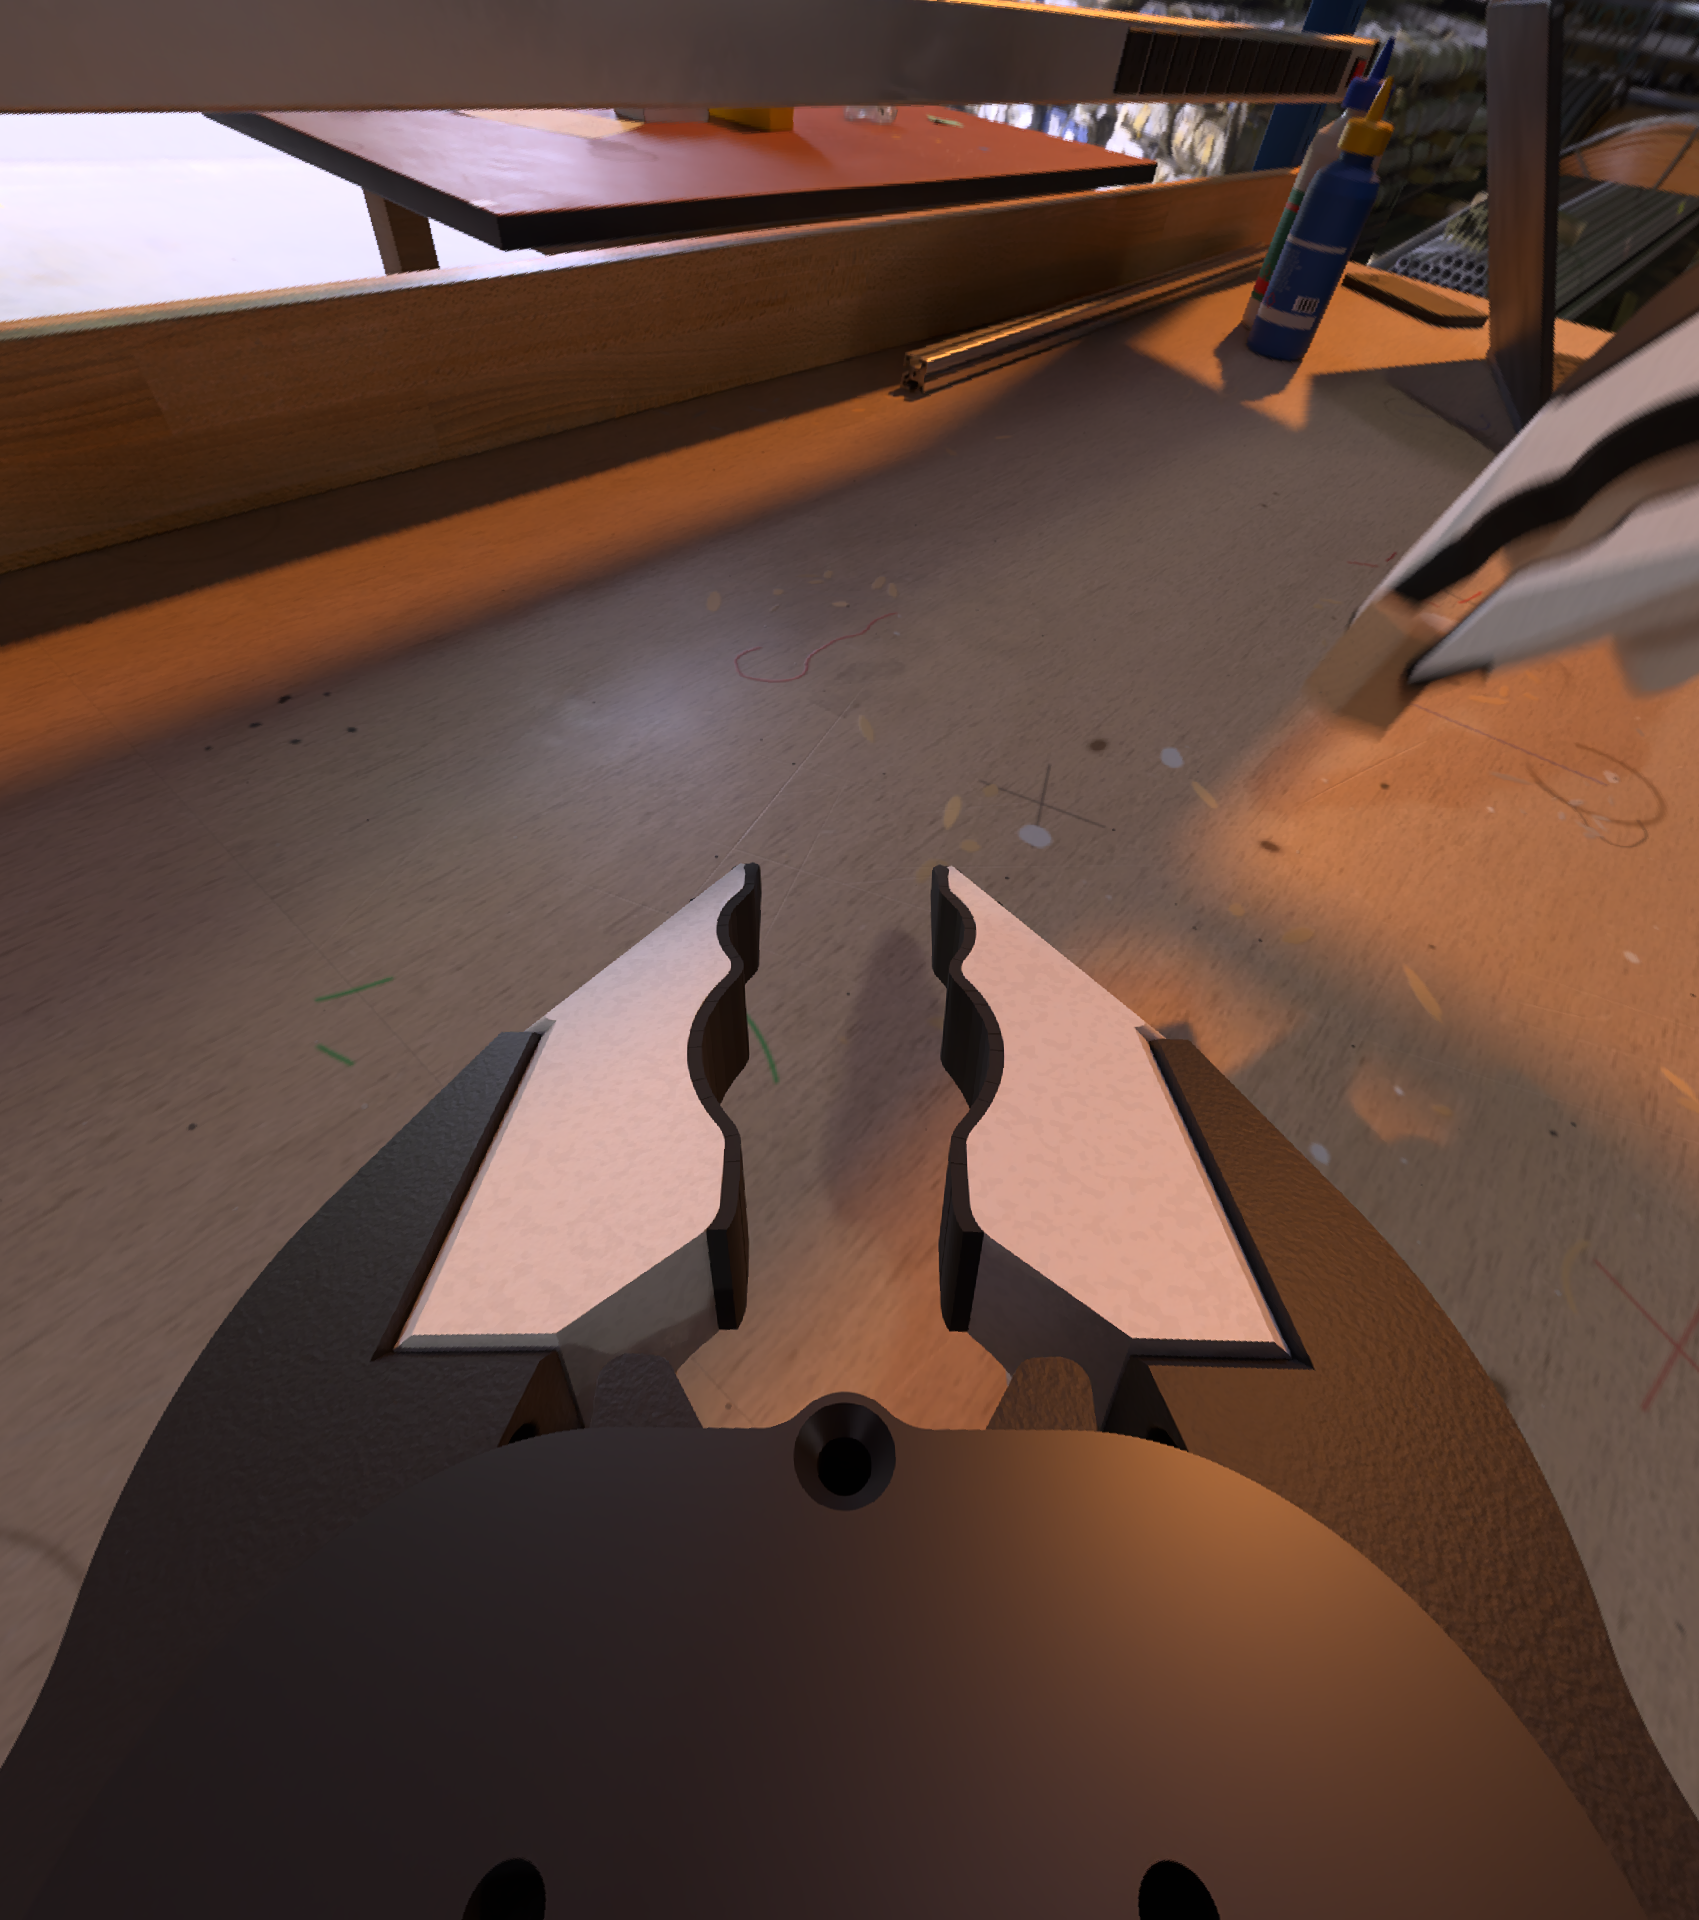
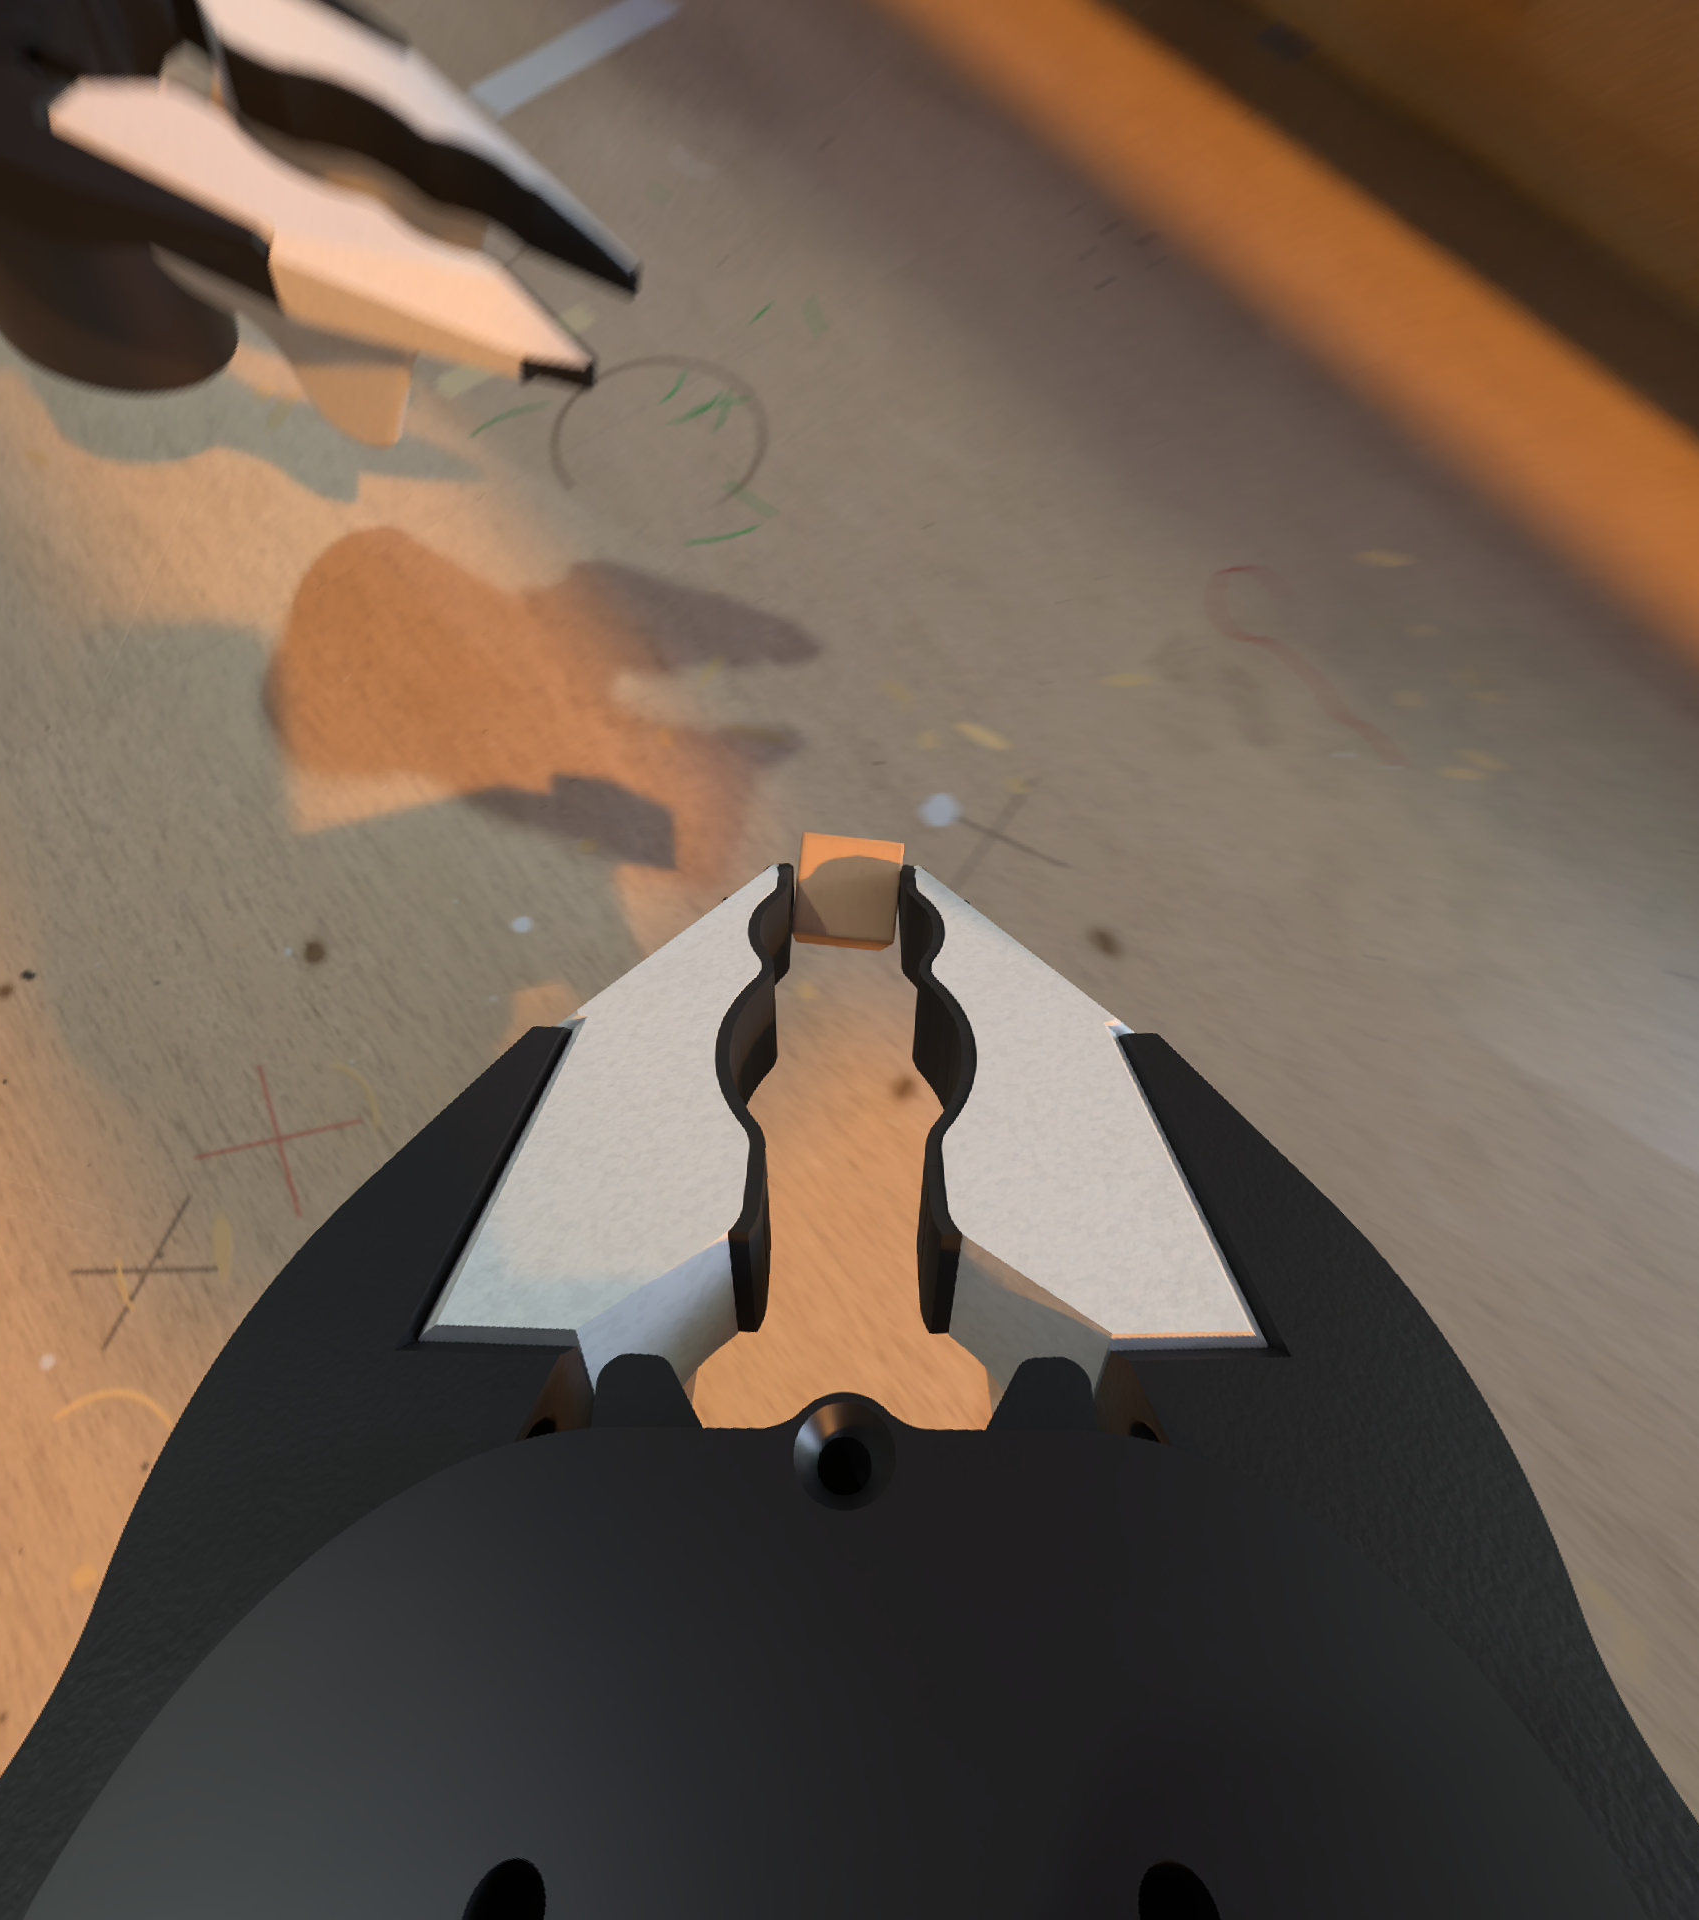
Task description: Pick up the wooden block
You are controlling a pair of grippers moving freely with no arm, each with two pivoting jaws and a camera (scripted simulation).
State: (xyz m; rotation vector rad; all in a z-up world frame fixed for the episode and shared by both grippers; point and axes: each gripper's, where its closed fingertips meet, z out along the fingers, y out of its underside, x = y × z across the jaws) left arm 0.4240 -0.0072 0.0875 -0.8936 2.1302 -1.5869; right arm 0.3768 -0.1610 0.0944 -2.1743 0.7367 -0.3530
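The wooden block (image 2: 847,894) is a small pale cube held between the tips of my right gripper (image 2: 847,883), which is shut on it. The block appears lifted above the wooden tabletop (image 2: 1240,1039). In the left wrist view the same block (image 1: 1364,655) shows at the far right, pinched in the right gripper (image 1: 1396,634). My left gripper (image 1: 845,883) is open and empty above the tabletop (image 1: 512,831). It also shows at the upper left of the right wrist view (image 2: 596,322).
A wooden rail (image 1: 409,416) runs along the far table edge, with an aluminium bar (image 1: 1084,322) lying in front of it. A blue bottle (image 1: 1312,249) and a grey metal post (image 1: 1520,208) stand at the far right. Pen marks and specks dot the tabletop.
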